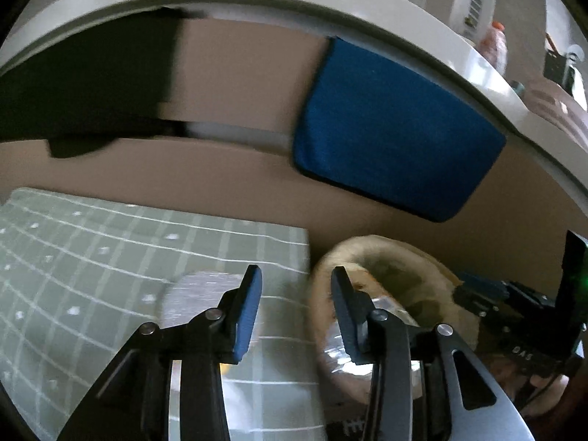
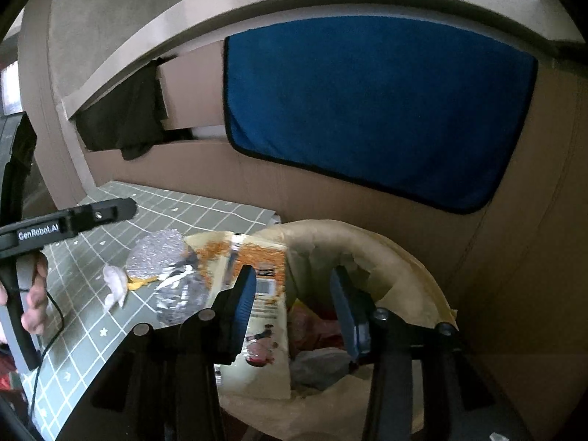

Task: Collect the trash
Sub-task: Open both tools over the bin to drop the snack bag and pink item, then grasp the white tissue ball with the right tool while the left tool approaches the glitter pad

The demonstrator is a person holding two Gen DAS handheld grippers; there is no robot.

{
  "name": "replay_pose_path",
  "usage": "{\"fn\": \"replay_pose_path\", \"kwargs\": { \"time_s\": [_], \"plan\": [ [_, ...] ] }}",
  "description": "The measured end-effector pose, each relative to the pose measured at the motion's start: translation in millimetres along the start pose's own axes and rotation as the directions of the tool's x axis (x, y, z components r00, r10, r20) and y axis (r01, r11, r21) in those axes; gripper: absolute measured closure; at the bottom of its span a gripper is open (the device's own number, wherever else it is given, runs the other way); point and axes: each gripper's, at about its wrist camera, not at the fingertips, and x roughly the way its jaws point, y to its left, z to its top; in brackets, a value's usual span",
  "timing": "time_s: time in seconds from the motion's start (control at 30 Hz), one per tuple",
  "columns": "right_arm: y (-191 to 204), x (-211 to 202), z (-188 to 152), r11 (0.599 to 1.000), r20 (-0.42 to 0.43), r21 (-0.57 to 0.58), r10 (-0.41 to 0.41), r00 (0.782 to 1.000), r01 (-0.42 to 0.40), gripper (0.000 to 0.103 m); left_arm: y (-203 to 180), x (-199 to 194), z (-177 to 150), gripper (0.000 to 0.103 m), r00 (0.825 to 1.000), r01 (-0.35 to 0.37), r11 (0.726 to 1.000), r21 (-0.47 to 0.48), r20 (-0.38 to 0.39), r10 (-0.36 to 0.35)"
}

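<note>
Partly done: wrappers already in bag (image 2: 367,257) at 5 o'clock of the table (image 2: 88,330), snack packet (image 2: 257,294) tipping over its rim, foil (image 2: 161,253) and tissue (image 2: 115,286) left at 9 o'clock, both claws (image 1: 296,294) (image 2: 292,294) released, empty.

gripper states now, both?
Left gripper: open, holding nothing, over the beige paper trash bag rim.
Right gripper: open, holding nothing.
</note>
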Motion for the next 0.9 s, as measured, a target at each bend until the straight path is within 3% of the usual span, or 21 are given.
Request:
{"fn": "replay_pose_path", "kwargs": {
  "time_s": [0.27, 0.47, 0.6, 0.73, 0.9],
  "plan": [
    [34, 2, 3, 0.997, -0.001, -0.045, 0.056, 0.998, -0.056, 0.063, 54, -33, -8, 0.063, 0.991, -0.13, 0.99, -0.054, 0.015, 0.131],
    [68, 7, 0, 0.99, -0.014, -0.11, 0.085, 0.996, -0.086, 0.063, 77, -27, -28, 0.063, 0.99, -0.132, 0.984, -0.118, -0.058, 0.126],
    [77, 10, 0, 0.987, -0.015, -0.143, 0.07, 0.997, -0.071, 0.063, 69, -17, -43, 0.062, 0.988, -0.113, 0.989, -0.094, -0.117, 0.101],
    [68, 8, 4, 0.993, -0.008, -0.096, 0.071, 0.997, -0.071, 0.063, 48, -12, -50, 0.062, 0.979, -0.133, 0.991, -0.022, -0.16, 0.128],
    [61, 8, 6, 0.995, -0.007, -0.042, 0.094, 0.996, -0.094, 0.063, 35, -47, -46, 0.062, 0.978, -0.184, 0.982, 0.04, -0.094, 0.187]
  ]
}}
